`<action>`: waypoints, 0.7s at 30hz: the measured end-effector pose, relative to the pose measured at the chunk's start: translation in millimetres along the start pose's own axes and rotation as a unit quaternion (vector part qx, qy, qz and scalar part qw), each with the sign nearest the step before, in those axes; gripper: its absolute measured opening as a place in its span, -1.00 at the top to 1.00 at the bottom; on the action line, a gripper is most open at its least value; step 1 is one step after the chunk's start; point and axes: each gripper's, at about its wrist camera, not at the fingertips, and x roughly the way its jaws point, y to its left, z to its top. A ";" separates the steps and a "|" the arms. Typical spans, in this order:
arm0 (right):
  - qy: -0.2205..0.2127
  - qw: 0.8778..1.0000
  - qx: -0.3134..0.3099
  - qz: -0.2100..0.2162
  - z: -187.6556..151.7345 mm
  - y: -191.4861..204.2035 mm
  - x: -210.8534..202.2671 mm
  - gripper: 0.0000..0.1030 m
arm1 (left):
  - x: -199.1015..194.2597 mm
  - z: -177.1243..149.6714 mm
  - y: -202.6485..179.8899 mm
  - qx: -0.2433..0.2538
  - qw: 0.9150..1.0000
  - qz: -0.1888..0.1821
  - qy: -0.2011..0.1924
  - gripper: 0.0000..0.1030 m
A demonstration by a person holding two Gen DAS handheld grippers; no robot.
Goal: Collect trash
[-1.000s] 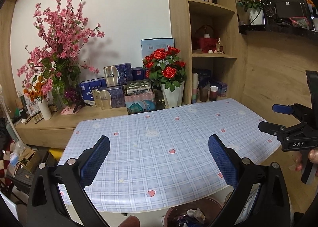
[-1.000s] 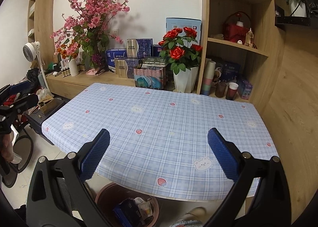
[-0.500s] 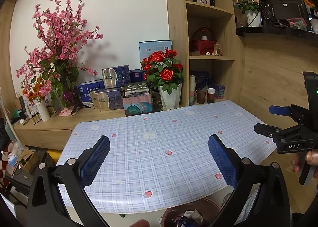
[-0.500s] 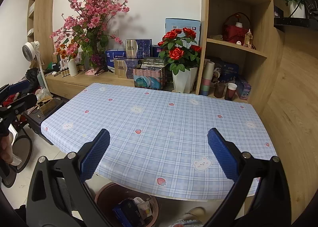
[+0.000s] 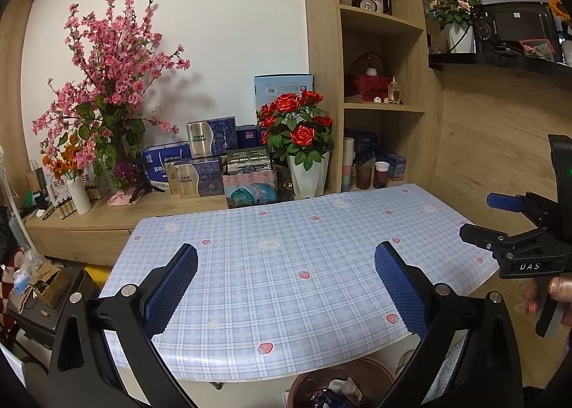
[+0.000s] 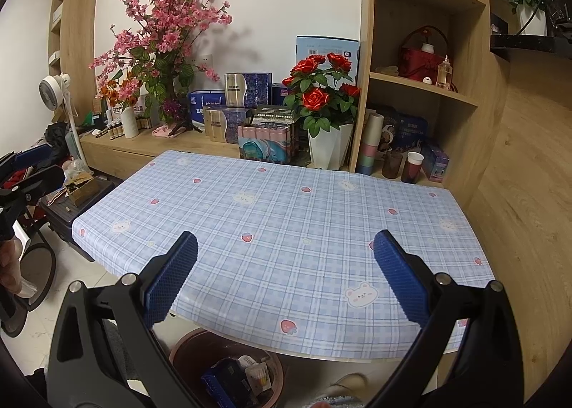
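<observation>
Both tools, left and right, wide open, empty, above the table.

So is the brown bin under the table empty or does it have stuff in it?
It has stuff in it. The bin holds a blue packet and white scraps.

My left gripper hangs over the near edge of the checked-cloth table, my right gripper beside it over the same edge. Below that edge, on the floor, sits the round brown waste bin with packets inside. Behind the table runs a low wooden sideboard: cherry-blossom branches at its left, stacked boxes in the middle, potted red roses right, against the wooden shelf unit.
</observation>
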 end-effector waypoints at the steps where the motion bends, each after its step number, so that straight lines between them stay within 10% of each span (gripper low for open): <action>1: -0.001 1.000 0.000 -0.001 1.0 -0.8 -0.4 -0.89 | 0.0 0.4 0.4 0.000 1.000 0.000 0.000 -0.88; 21: -0.010 1.000 -0.010 -0.006 4.4 2.0 -3.2 -0.89 | -5.3 -0.4 2.5 0.001 1.000 0.002 -0.003 -0.88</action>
